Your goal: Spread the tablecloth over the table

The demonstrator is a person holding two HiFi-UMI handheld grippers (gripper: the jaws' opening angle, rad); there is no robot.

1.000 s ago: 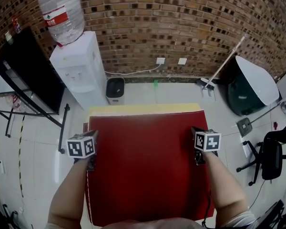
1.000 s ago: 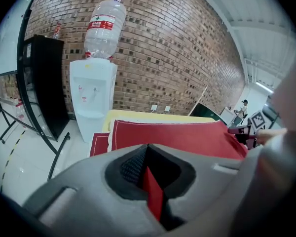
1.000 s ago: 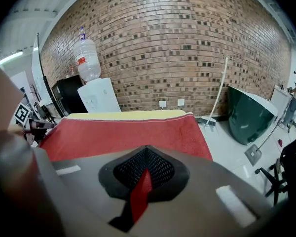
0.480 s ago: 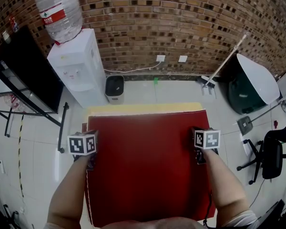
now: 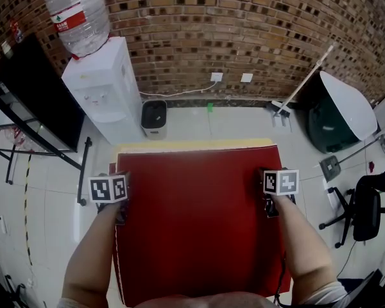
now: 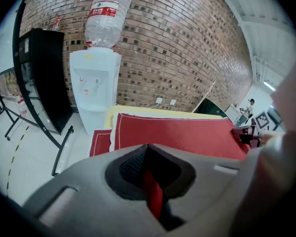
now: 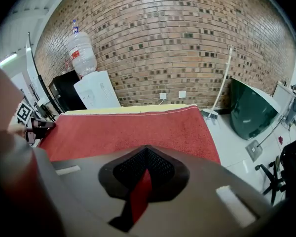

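A red tablecloth (image 5: 199, 223) with a white stitched border lies flat over the yellow-topped table (image 5: 192, 144), whose far edge still shows as a thin strip. My left gripper (image 5: 120, 215) is shut on the cloth's left edge; a red fold (image 6: 153, 199) sits pinched between its jaws. My right gripper (image 5: 270, 209) is shut on the cloth's right edge, with a red fold (image 7: 139, 194) between its jaws. In the left gripper view the tablecloth (image 6: 177, 135) stretches ahead, and a small red flap (image 6: 99, 141) hangs off the left side. The cloth (image 7: 133, 130) looks smooth in the right gripper view.
A white water dispenser (image 5: 102, 88) with a bottle stands beyond the table's left corner, a black bin (image 5: 154, 117) beside it. A black board on a stand (image 5: 32, 95) is at left. At right are a dark green tub (image 5: 337, 117), a leaning mop (image 5: 298, 88) and an office chair (image 5: 366, 204).
The left gripper has shifted slightly left and down along the cloth's edge. The cloth's far edge sits a little closer to the table's far edge. The right gripper has barely moved.
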